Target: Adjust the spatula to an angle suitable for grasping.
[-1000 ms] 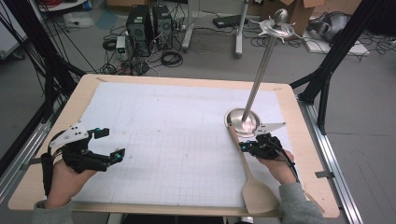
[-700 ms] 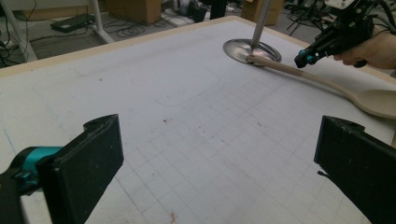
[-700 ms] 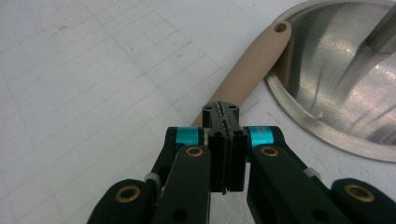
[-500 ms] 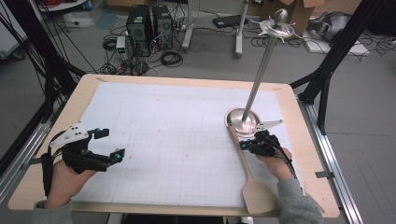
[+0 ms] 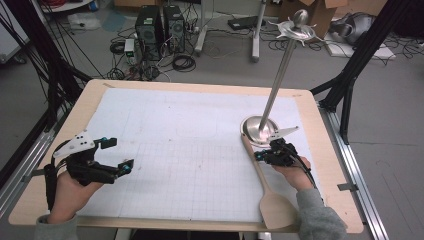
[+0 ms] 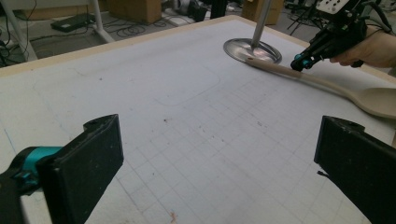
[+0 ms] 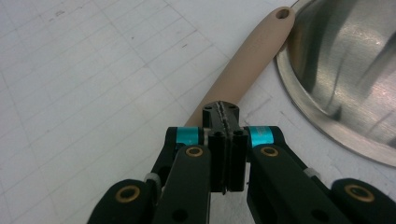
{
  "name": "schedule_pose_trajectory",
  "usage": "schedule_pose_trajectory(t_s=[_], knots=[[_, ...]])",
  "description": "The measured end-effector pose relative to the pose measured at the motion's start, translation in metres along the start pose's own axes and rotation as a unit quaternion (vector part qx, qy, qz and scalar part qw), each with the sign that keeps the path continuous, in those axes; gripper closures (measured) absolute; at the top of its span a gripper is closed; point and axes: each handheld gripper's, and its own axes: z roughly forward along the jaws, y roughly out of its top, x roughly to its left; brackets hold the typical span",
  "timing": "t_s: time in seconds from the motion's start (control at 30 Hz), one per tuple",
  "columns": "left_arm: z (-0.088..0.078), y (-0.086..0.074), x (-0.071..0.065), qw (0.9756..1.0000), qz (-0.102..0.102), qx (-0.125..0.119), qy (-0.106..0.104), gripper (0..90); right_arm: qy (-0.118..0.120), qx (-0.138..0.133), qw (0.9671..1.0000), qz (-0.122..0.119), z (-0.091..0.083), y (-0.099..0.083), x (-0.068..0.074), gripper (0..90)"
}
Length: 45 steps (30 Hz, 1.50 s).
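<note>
A wooden spoon (image 5: pixel 260 172) lies flat on the white grid mat, its blade (image 5: pixel 276 210) at the near edge and its holed handle end (image 7: pixel 281 14) beside the round base (image 5: pixel 257 129) of a metal stand. My right gripper (image 5: pixel 260 155) is low over the handle (image 7: pixel 252 60). Its jaws are shut on each other with nothing between them, tips (image 7: pixel 224 109) just above the wood. My left gripper (image 5: pixel 121 154) hovers at the near left, jaws wide open and empty (image 6: pixel 219 163). The left gripper view looks across the mat to the right gripper (image 6: pixel 299 63) and spoon (image 6: pixel 327 86).
The stand's pole (image 5: pixel 280 75) rises tilted from its base (image 6: pixel 245 49) to a hooked top (image 5: pixel 298 27), close behind my right hand. The mat (image 5: pixel 190 140) covers most of the wooden table (image 5: pixel 325 150). Cables and computer towers (image 5: pixel 160 25) sit on the floor beyond.
My right gripper has edged slightly left over the spoon handle, jaws still shut. The left gripper and the spoon have kept still.
</note>
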Motion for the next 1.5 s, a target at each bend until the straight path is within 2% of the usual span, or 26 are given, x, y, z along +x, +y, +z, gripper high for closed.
schedule_pose_trajectory(t_s=[0.37, 0.5, 0.8, 1.1, 1.4, 1.5], knots=[[0.002, 0.000, -0.001, 1.0000, 0.001, 0.002, 0.000, 1.7, 0.012, -0.002, 0.9998, -0.013, 0.005, 0.002, 0.003, 90.0], [0.001, 0.000, -0.001, 1.0000, 0.001, 0.002, 0.000, 1.7, 0.028, -0.005, 0.9991, -0.032, 0.009, 0.005, 0.006, 90.0], [0.000, 0.000, -0.001, 1.0000, 0.001, 0.000, 0.001, 1.7, 0.043, 0.011, 0.9972, -0.061, 0.016, 0.016, 0.016, 90.0], [-0.001, -0.001, -0.001, 1.0000, 0.000, 0.002, 0.004, 1.7, 0.055, 0.013, 0.9959, -0.071, 0.022, 0.021, 0.020, 90.0], [-0.003, -0.001, -0.002, 1.0000, 0.000, -0.001, 0.003, 1.7, 0.059, 0.021, 0.9941, -0.089, 0.033, 0.034, 0.027, 90.0], [-0.005, -0.001, -0.001, 1.0000, -0.002, -0.001, 0.005, 1.7, 0.050, 0.027, 0.9939, -0.094, 0.035, 0.038, 0.030, 90.0]])
